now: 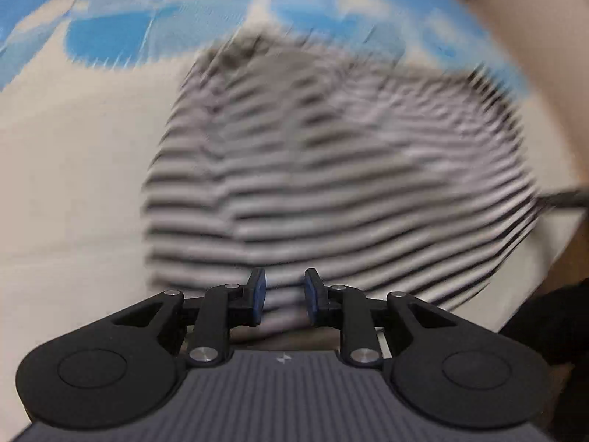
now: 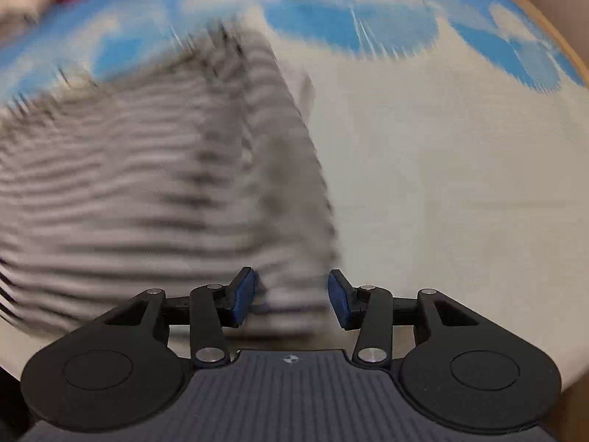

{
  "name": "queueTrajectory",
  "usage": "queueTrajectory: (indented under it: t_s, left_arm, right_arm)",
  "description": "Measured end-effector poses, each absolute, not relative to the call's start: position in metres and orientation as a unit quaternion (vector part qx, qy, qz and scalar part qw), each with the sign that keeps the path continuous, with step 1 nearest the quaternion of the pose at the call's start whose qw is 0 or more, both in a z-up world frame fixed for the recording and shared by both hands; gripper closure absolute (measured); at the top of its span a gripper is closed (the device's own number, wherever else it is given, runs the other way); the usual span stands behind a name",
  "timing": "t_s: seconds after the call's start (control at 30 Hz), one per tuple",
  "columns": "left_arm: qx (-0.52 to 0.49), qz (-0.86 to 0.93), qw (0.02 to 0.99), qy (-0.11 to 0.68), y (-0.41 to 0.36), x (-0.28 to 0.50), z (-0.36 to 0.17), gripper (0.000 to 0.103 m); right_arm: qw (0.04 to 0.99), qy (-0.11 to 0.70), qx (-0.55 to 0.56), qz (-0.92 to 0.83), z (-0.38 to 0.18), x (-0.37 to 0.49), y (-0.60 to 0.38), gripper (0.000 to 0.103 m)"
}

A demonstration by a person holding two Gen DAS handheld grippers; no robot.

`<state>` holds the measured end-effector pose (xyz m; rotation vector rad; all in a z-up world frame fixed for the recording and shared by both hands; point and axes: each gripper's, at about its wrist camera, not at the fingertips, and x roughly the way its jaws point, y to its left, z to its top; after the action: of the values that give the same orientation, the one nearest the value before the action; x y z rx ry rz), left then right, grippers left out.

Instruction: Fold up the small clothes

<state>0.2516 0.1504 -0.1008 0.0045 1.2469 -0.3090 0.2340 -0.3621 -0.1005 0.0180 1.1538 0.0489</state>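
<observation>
Striped garment [image 1: 331,169] lies mid-frame on the cloud-print sheet [image 1: 110,29], already doubled, edges blurred. Left tool [image 1: 284,296] narrowly parted, grip unclear. Right tool [image 2: 291,298] half-open, cloth between pads, loose. Tidying likely remains.

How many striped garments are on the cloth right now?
1. The striped garment lies on the cream and blue cloth, just ahead of both grippers; its right edge shows in the right wrist view. Blur could hide others.

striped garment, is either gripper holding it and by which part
Cannot tell: the near hem of the striped garment lies between the pads of the left gripper and the right gripper, both with gaps.
</observation>
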Motion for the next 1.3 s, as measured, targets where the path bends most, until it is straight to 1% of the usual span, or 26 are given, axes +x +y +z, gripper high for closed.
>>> queueTrajectory:
  t_s: [0.03, 0.1, 0.13, 0.2, 0.27, 0.3, 0.4, 0.47, 0.53, 0.63, 0.7, 0.77, 1.03, 1.3]
  left_arm:
    - [0.011, -0.139, 0.794, 0.592, 0.151, 0.249, -0.105, 0.078]
    - [-0.005, -0.144, 0.804, 0.577, 0.157, 0.245, -0.093, 0.077]
    - [-0.029, -0.142, 0.816, 0.559, 0.164, 0.242, -0.081, 0.076]
    - [-0.083, -0.135, 0.835, 0.526, 0.18, 0.233, -0.063, 0.068]
    - [-0.123, -0.115, 0.845, 0.507, 0.195, 0.227, -0.053, 0.064]
    - [-0.134, -0.102, 0.846, 0.505, 0.199, 0.224, -0.055, 0.064]
    - [-0.166, -0.044, 0.832, 0.527, 0.217, 0.223, -0.069, 0.064]
    - [-0.185, -0.027, 0.829, 0.527, 0.224, 0.225, -0.071, 0.064]
    - [-0.202, -0.02, 0.828, 0.523, 0.229, 0.225, -0.069, 0.062]
    - [-0.222, -0.01, 0.825, 0.52, 0.232, 0.235, -0.071, 0.052]
    - [-0.229, -0.005, 0.823, 0.519, 0.233, 0.24, -0.073, 0.041]
    - [-0.232, -0.001, 0.822, 0.52, 0.235, 0.241, -0.075, 0.037]
    - [-0.253, 0.012, 0.8, 0.543, 0.232, 0.263, -0.097, 0.036]
    - [-0.24, 0.006, 0.787, 0.568, 0.21, 0.287, -0.119, 0.036]
  right_arm:
    - [0.837, 0.547, 0.008, 0.023, -0.102, 0.231, -0.363, 0.055]
    - [0.852, 0.523, 0.02, 0.015, -0.089, 0.227, -0.364, 0.055]
    - [0.866, 0.499, 0.03, 0.011, -0.077, 0.222, -0.365, 0.055]
    - [0.893, 0.447, 0.049, 0.007, -0.052, 0.209, -0.367, 0.054]
    - [0.921, 0.382, 0.069, 0.019, -0.023, 0.192, -0.368, 0.052]
    - [0.933, 0.352, 0.076, 0.028, -0.011, 0.182, -0.368, 0.051]
    - [0.947, 0.305, 0.095, 0.037, 0.002, 0.165, -0.371, 0.05]
    - [0.942, 0.314, 0.116, 0.034, -0.003, 0.16, -0.372, 0.05]
    - [0.935, 0.324, 0.139, 0.027, -0.011, 0.162, -0.376, 0.05]
    - [0.933, 0.33, 0.142, 0.015, -0.016, 0.162, -0.375, 0.05]
    - [0.931, 0.336, 0.14, 0.01, -0.022, 0.169, -0.376, 0.05]
    - [0.929, 0.343, 0.138, 0.008, -0.025, 0.173, -0.376, 0.05]
    - [0.928, 0.347, 0.137, 0.011, -0.031, 0.183, -0.383, 0.05]
    - [0.925, 0.356, 0.129, 0.006, -0.037, 0.193, -0.387, 0.05]
